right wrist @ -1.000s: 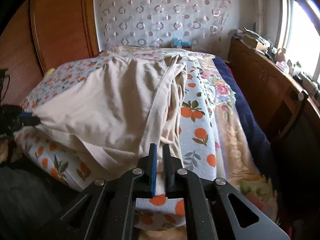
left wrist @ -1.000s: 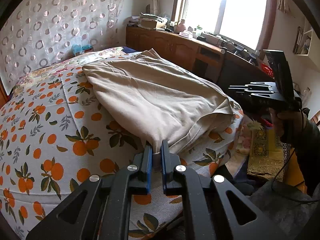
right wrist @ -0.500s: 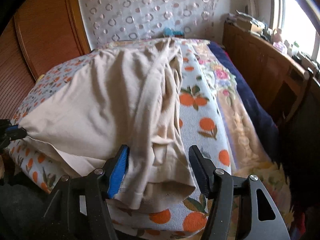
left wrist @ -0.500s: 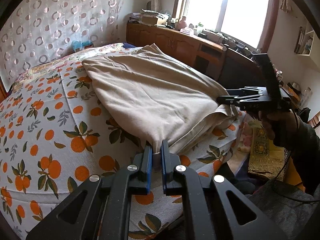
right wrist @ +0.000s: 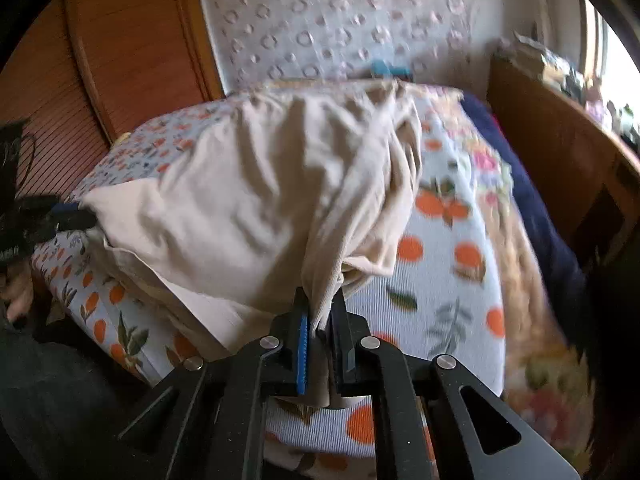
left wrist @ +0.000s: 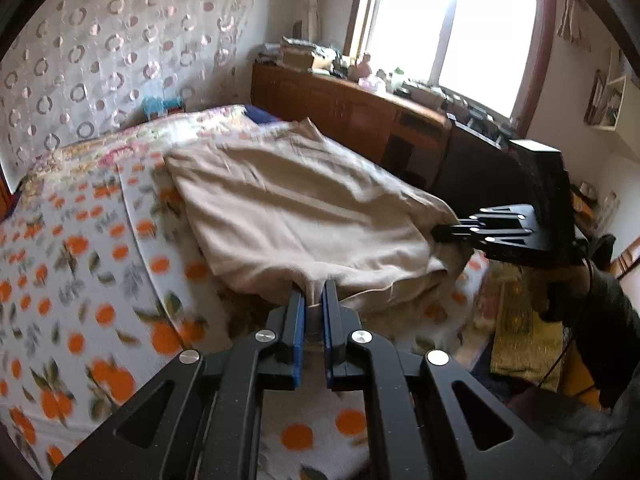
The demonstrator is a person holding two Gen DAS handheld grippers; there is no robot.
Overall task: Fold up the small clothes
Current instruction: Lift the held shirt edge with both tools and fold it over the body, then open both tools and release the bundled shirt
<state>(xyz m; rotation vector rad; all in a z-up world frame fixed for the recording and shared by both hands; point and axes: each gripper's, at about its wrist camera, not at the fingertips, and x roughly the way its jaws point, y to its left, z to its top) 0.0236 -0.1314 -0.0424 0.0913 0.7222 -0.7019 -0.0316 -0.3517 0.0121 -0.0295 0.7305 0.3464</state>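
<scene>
Left wrist view: no readable writing shows anywhere (the room is partly blurred). Nearest the lens, the left hand-held gripper (left wrist: 311, 300), black with blue pads, has its jaws drawn almost together, pinching the near edge of the beige cotton garment (left wrist: 296, 208). The garment lies spread across a bed covered with a white sheet printed with oranges and green leaves (left wrist: 80, 280), its near hem lifted slightly off the sheet. To the right, the right hand-held gripper (left wrist: 438, 234) grips the garment's other near corner, a hand in a dark sleeve (left wrist: 568, 288) behind it. Farther off stand a wooden sideboard (left wrist: 340, 108) cluttered with small items under a bright window (left wrist: 452, 28), and a pale curtain patterned with rings (left wrist: 100, 52) at the head of the bed.

Right wrist view: the right hand-held gripper (right wrist: 320, 312) has just been closing and now clamps a bunched fold of the same beige garment (right wrist: 260, 200) between its pads. Across the cloth, at the left edge, the left hand-held gripper (right wrist: 80, 218) holds the opposite corner. A dark blue blanket (right wrist: 532, 208) lies along the bed's right side, beside the wooden sideboard (right wrist: 560, 152); a reddish wooden wardrobe (right wrist: 120, 52) stands at the back left.
</scene>
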